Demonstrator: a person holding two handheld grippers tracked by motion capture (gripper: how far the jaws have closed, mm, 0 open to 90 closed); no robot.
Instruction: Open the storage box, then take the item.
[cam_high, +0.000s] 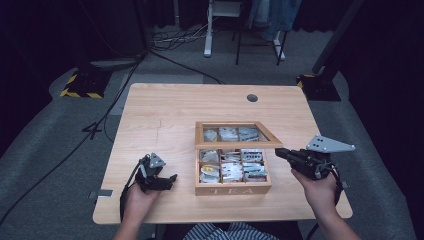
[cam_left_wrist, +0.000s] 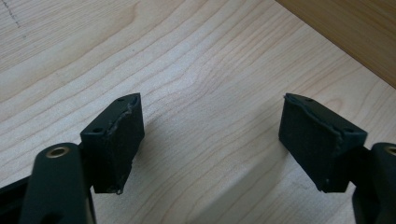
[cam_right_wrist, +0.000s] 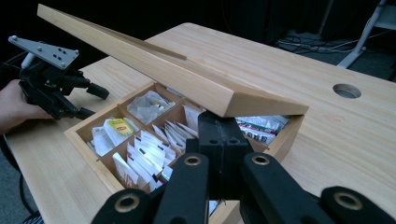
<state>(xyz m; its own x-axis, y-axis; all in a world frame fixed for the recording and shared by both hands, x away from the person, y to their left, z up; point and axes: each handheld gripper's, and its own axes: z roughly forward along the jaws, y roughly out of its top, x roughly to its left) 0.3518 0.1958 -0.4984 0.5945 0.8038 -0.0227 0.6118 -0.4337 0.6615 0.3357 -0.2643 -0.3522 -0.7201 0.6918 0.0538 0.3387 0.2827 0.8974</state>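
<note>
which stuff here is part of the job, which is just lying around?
In the job:
- wooden tea box, tea bags in its compartments
- its glazed lid, half raised
- right hand-held gripper, shut, under the lid's front edge
- left hand-held gripper, open, nothing between the jaws, on the table beside the box

Lying about:
- floor cables
- cable hole in the table

My left hand-held gripper (cam_left_wrist: 212, 140) low over the counter (cam_left_wrist: 201, 70), its two black jaws standing wide apart, bare pale wood grain between them, a darker wooden edge (cam_left_wrist: 355, 32) at the upper right corner
</note>
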